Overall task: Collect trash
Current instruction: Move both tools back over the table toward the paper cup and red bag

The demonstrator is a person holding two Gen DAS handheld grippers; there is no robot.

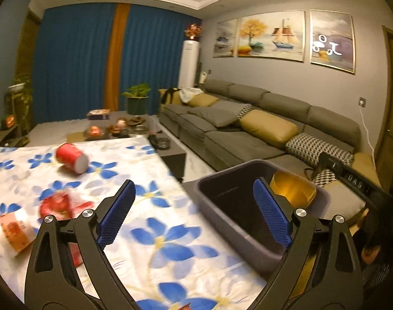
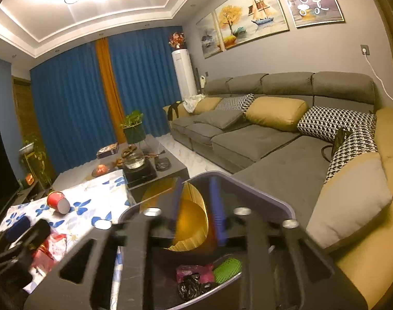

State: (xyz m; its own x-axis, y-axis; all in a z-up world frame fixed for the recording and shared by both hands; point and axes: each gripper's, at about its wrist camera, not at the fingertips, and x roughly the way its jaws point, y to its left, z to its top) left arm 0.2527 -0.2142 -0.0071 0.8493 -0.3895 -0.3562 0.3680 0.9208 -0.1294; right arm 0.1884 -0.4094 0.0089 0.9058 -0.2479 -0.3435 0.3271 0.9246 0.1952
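The left gripper point(image 1: 194, 213) stands wide apart, empty, over the floral tablecloth point(image 1: 150, 235). Left of it lie one red cup point(image 1: 72, 158) and two red wrappers point(image 1: 57, 206). The right gripper point(image 2: 195, 215), jaws partly apart, straddles one yellow paper bowl point(image 2: 190, 228) above the one grey bin point(image 2: 271, 201); contact is blurred.

The flowered tablecloth point(image 1: 155, 232) has lots of bare room in the middle. A red paper cup point(image 1: 72, 158) lies on its side at the far end, and red wrappers point(image 1: 57, 206) crowd the left. The dark bin point(image 1: 209, 186) blocks the right edge.
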